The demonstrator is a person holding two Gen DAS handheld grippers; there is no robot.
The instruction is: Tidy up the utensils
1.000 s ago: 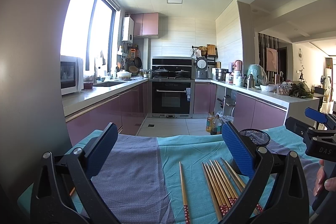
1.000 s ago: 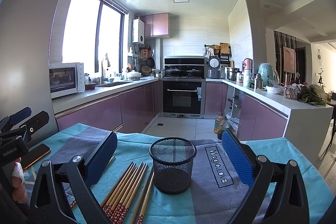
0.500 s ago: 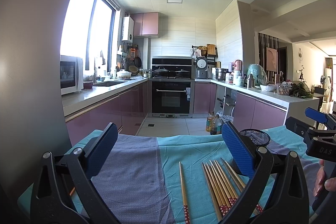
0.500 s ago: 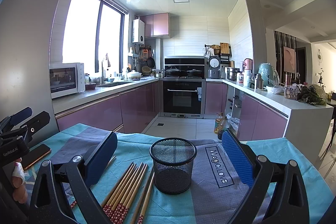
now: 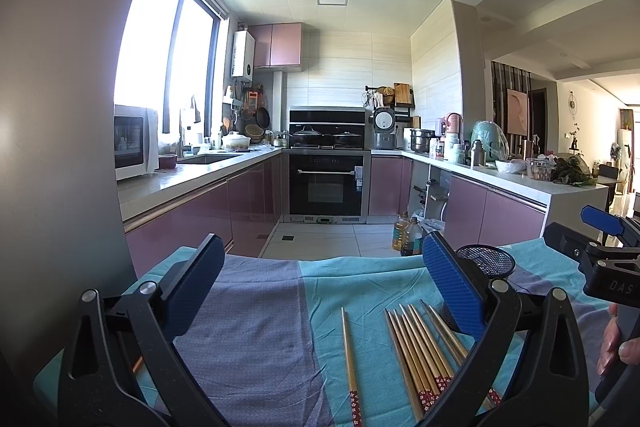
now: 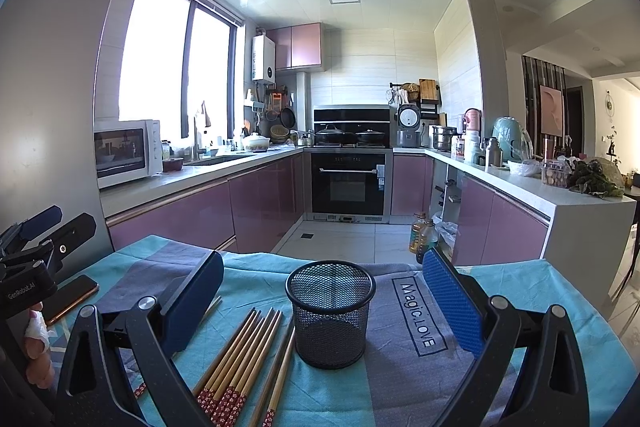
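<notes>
Chopsticks and mesh cup on the cloth-covered worktop

Both hand-held grippers, left and right, hover spread wide, grasping nothing; the chopsticks lie flat just left of the upright, empty mesh cup.

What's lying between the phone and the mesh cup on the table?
In the right wrist view, the bamboo chopsticks lie on the cloth between the phone and the mesh cup, partly behind the right gripper's finger.

left gripper jaws spread wide, empty, right gripper likewise, both level
</notes>
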